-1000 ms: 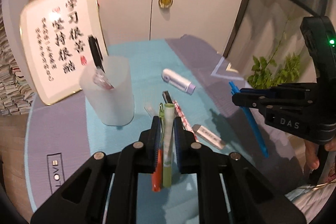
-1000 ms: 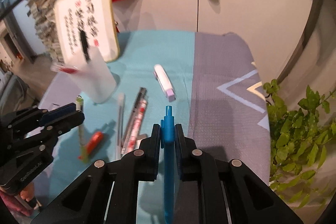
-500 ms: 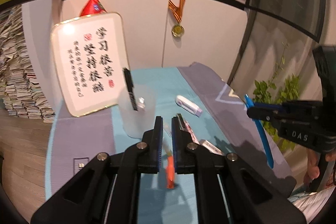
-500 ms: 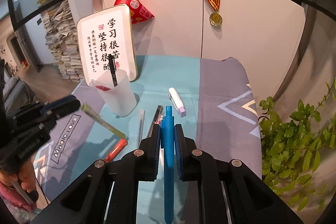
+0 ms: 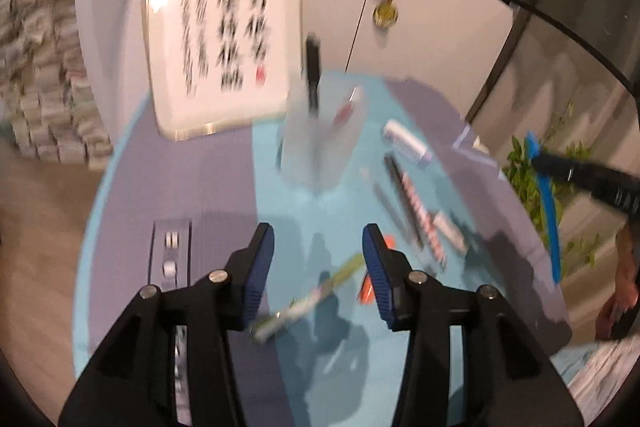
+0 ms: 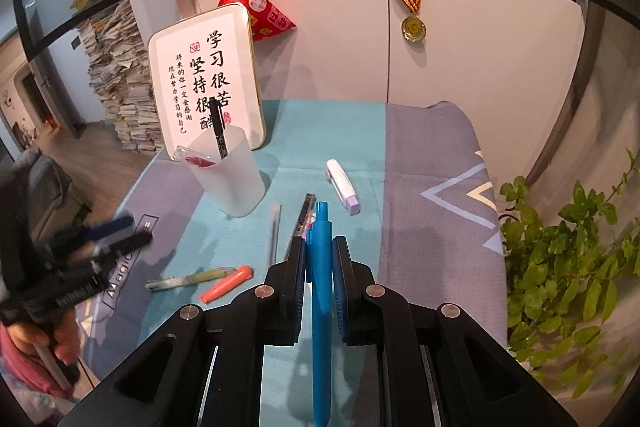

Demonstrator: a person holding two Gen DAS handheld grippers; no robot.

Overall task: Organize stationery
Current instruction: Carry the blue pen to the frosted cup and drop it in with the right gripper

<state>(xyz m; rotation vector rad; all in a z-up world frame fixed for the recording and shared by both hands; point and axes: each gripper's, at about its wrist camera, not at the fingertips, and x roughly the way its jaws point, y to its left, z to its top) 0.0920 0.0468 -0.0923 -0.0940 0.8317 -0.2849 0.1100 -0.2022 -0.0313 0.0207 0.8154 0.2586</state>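
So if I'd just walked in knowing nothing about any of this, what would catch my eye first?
Probably the bright blue pen clamped upright in the right claw, front and centre. Beyond it a frosted cup with a black pen inside stands on the teal and grey cloth, with loose pens strewn beside it. Behind sits a white calligraphy board, and a gold medal hangs on the cabinet.

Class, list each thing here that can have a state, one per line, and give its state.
Left gripper: opening, nothing between the jaws.
Right gripper: shut on the blue pen.
Cup: upright, holding two pens.
Green pen: lying on the cloth.
Orange marker: lying beside it.
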